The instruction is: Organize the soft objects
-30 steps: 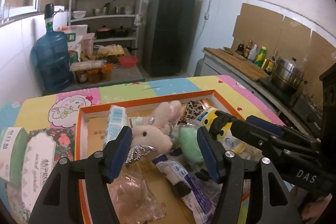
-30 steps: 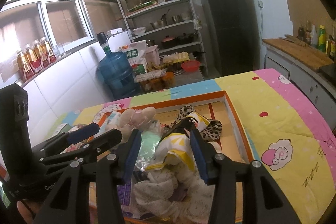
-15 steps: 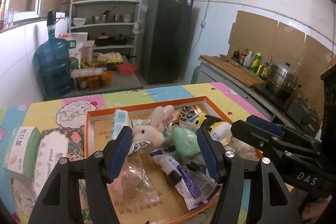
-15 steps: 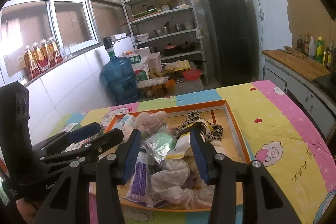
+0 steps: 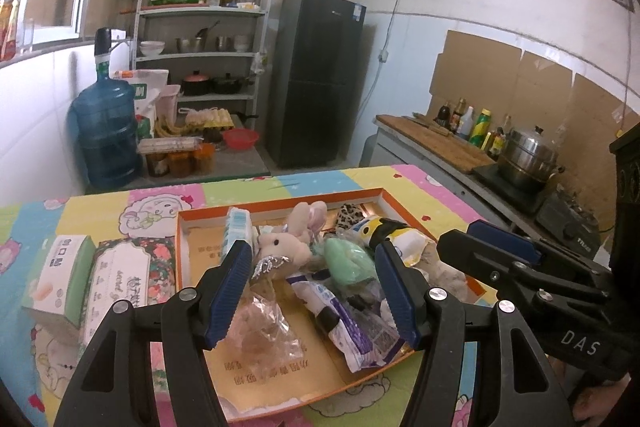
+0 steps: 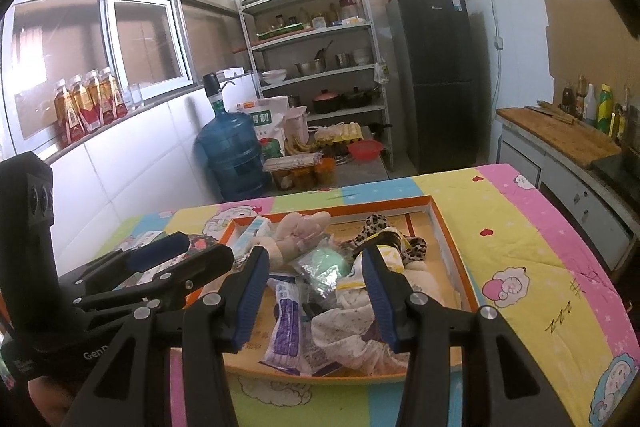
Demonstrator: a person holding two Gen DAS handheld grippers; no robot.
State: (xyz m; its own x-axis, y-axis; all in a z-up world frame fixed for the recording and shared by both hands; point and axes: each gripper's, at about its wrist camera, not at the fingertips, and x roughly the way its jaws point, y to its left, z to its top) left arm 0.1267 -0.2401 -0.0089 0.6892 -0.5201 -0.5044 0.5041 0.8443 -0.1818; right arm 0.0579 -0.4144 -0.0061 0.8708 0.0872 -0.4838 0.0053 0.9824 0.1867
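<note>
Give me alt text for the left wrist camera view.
The open left gripper hovers, holding nothing, above an orange-rimmed box of soft items: a pink plush rabbit, a green pouch, plastic packets. Tissue packs lie left; the right gripper reaches in from the right.

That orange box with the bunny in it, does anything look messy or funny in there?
Yes. The orange box is a jumble: the plush bunny, a green soft thing, a purple-and-white packet and a crinkled clear bag lie heaped and crooked on each other. Nothing looks torn or spilled. Both claws hang open and hold nothing.

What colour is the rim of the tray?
Orange; the tray rim shows best in the right wrist view.
</note>
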